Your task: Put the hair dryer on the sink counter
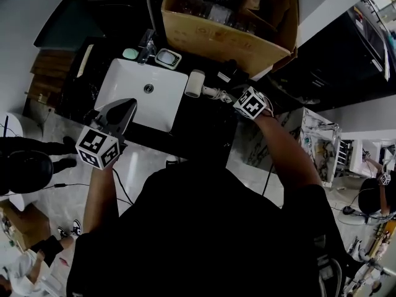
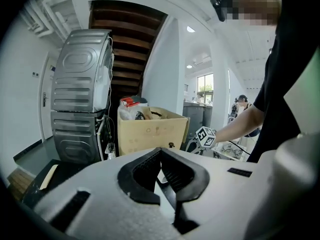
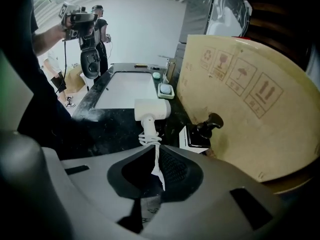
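The white hair dryer (image 1: 194, 83) lies on the dark counter (image 1: 204, 119) just right of the white sink (image 1: 162, 107), nozzle toward the basin. In the right gripper view the hair dryer (image 3: 152, 109) points its handle and bundled white cord (image 3: 150, 138) at me. My right gripper (image 3: 154, 149) is shut on that cord, a white strip showing between the jaws. In the head view the right gripper (image 1: 228, 96) sits right beside the dryer's handle. My left gripper (image 1: 129, 104) hangs over the sink's front edge, shut and holding nothing (image 2: 160, 152).
A big cardboard box (image 1: 229, 23) stands behind the dryer, close on the right gripper's far side. A soap dish (image 1: 167, 58), green soap (image 1: 130, 53) and faucet (image 1: 146, 45) line the sink's back. A black-knobbed small box (image 3: 202, 131) sits beside the cord. People stand around.
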